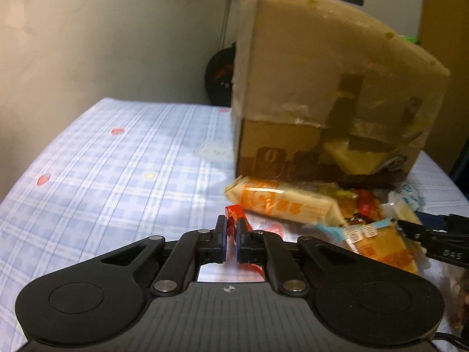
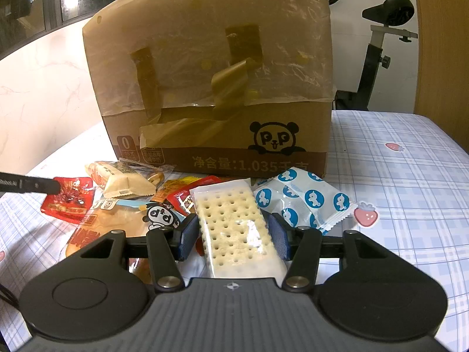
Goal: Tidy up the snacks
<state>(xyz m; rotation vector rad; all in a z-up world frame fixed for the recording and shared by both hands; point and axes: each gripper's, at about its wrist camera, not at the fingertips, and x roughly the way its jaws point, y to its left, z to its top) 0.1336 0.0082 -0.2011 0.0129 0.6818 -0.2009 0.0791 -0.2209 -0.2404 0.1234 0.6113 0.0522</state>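
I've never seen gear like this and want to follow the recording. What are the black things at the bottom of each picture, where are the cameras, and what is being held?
Each black shape is a hand-held gripper with two fingers; a person carries one in each hand. A camera on each looks forward along its fingers, so there are two pictures. In the left view, the left gripper is shut on a red wrapper. In the right view, the right gripper clasps a clear cracker pack. More snacks lie heaped on the checked tablecloth before a taped cardboard box, including a blue-and-white packet.
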